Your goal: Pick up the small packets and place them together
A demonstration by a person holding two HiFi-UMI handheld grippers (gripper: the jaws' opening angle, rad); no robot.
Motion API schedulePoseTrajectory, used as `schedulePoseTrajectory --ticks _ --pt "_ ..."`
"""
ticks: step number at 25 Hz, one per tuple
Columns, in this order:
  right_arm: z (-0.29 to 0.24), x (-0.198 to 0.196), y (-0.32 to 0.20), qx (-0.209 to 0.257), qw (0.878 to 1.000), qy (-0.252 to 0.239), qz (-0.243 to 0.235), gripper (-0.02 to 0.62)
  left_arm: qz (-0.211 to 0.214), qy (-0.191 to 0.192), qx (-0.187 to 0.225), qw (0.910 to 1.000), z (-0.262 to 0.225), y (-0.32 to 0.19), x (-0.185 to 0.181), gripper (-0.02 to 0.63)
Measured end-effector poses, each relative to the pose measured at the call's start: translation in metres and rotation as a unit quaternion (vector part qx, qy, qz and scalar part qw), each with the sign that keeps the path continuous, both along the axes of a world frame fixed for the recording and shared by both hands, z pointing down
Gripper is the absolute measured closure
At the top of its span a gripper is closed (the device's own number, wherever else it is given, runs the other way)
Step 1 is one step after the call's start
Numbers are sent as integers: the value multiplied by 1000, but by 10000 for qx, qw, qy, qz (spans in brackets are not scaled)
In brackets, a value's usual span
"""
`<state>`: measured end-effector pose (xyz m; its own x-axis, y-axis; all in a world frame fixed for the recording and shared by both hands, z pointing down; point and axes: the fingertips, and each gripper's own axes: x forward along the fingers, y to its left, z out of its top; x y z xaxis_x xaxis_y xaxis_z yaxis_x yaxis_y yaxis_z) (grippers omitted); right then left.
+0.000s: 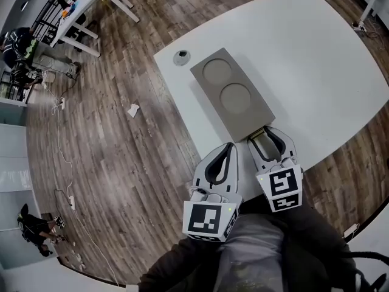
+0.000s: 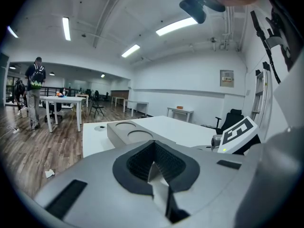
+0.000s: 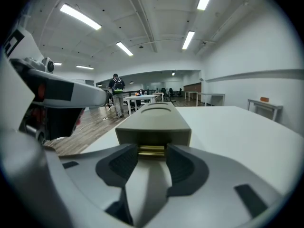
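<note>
Gold-yellow small packets [image 3: 152, 150] lie flat in a stack in the low slot at the near end of a grey-brown box [image 1: 231, 93], their edges facing the person and their long side running across the slot. The right gripper [image 1: 263, 135] has its jaws apart, one on each side of the stack, with no press visible. The box's long axis runs diagonally away along the white table [image 1: 316, 59]. Beside it, the left gripper [image 1: 228, 146] is closed and empty over the table edge.
</note>
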<state>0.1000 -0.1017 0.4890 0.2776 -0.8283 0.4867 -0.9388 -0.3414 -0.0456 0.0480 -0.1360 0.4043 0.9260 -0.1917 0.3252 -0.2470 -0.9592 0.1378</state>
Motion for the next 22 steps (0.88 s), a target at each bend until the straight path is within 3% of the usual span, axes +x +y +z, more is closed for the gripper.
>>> schedulePoseTrajectory --ticks 22 --pt "-1 -22 42 185 9998 -86 1 420 215 -90 0 9997 -7 49 -12 603"
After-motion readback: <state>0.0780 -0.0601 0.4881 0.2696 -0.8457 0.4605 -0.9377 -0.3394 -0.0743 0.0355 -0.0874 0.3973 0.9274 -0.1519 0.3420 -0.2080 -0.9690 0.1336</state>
